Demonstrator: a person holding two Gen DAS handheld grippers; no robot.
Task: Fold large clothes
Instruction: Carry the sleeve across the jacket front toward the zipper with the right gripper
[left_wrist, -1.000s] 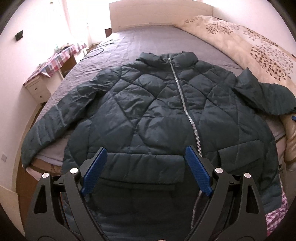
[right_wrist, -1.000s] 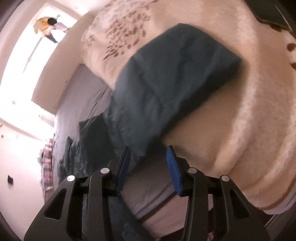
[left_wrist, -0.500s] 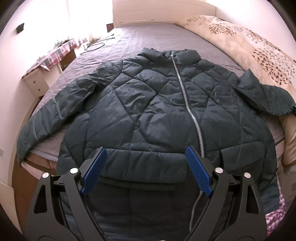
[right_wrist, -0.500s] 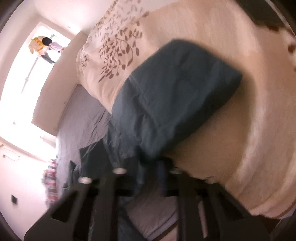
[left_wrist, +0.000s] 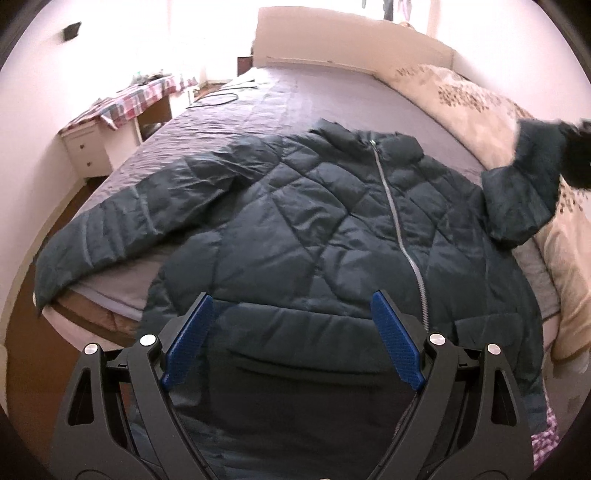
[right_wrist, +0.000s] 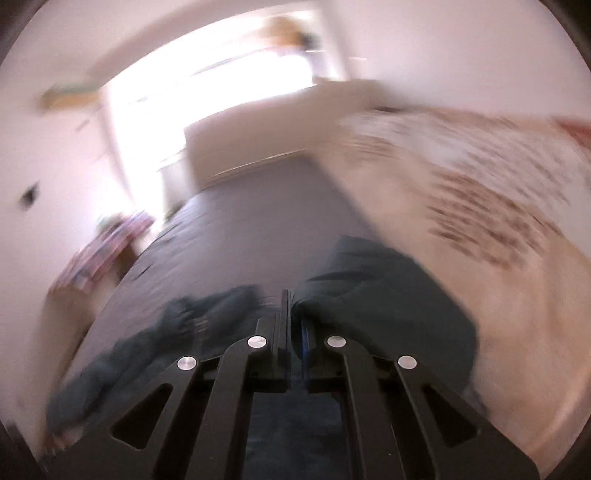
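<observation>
A dark green quilted jacket (left_wrist: 295, 229) lies zipped, front up, on the bed, its hem hanging over the near edge. Its left sleeve (left_wrist: 110, 229) stretches flat to the left. Its right sleeve (left_wrist: 528, 192) is lifted off the bed at the right. My left gripper (left_wrist: 291, 339) is open and empty, hovering above the jacket's hem. My right gripper (right_wrist: 291, 299) is shut on the right sleeve (right_wrist: 388, 288), which bunches around its fingertips; this view is blurred by motion. The right gripper shows as a dark blur at the far right of the left wrist view (left_wrist: 578, 151).
The bed has a grey-purple sheet (left_wrist: 314, 99) and a beige headboard (left_wrist: 351, 48). A cream leaf-print duvet (left_wrist: 480, 107) is piled along the right side. A white bedside drawer unit with a plaid cloth (left_wrist: 122, 110) stands at the left. A black cable (left_wrist: 218, 99) lies on the sheet.
My right gripper closed on the right sleeve's end and lifted it, swinging toward the jacket body. My left gripper stayed open and drew back slightly with a higher view.
</observation>
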